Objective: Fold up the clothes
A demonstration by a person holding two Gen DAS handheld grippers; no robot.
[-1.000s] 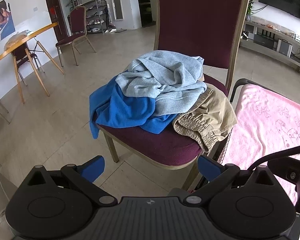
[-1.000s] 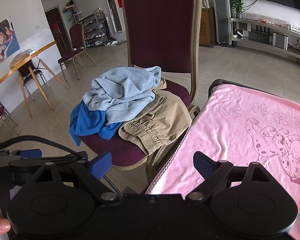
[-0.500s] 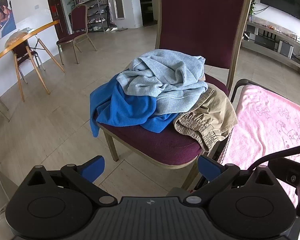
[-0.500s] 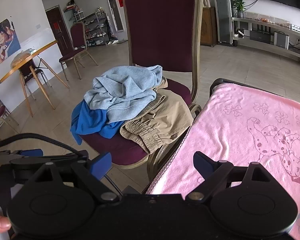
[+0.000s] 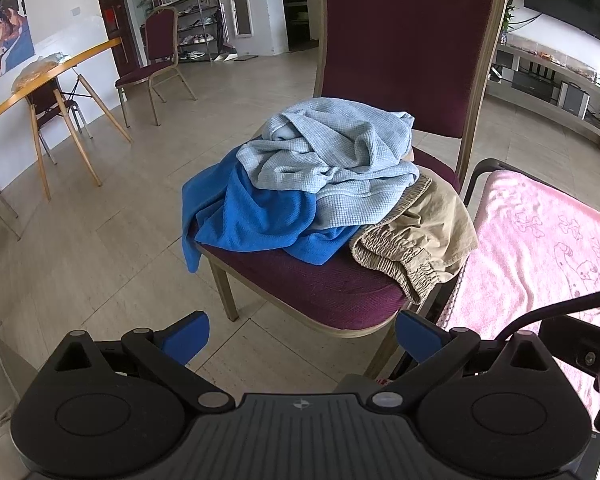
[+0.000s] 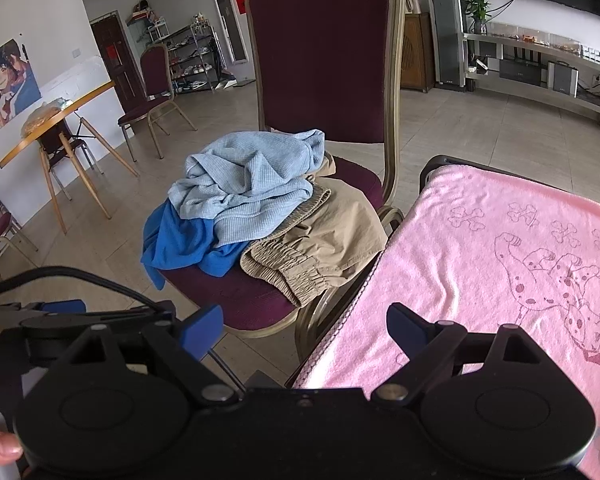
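Note:
A heap of clothes lies on the maroon chair (image 5: 312, 292): a light blue waffle-knit top (image 5: 336, 160) on top, a bright blue garment (image 5: 256, 216) at the left, tan elastic-waist shorts (image 5: 416, 236) at the right. The right wrist view shows the same light blue top (image 6: 248, 184), blue garment (image 6: 180, 240) and tan shorts (image 6: 320, 240). My left gripper (image 5: 302, 334) is open, short of the chair's front edge, nothing between its fingers. My right gripper (image 6: 304, 326) is open too, over the corner of the pink towel (image 6: 500, 248).
The pink towel covers a black-framed table (image 5: 540, 240) right of the chair. A wooden table (image 5: 52, 76) and another maroon chair (image 5: 156, 64) stand far left. A TV shelf (image 6: 540, 64) runs along the right wall. Tiled floor (image 5: 100, 248) lies open at left.
Both cameras have shifted slightly, so the chair and clothes sit a little differently in view. The clothes have not moved and both grippers stay open.

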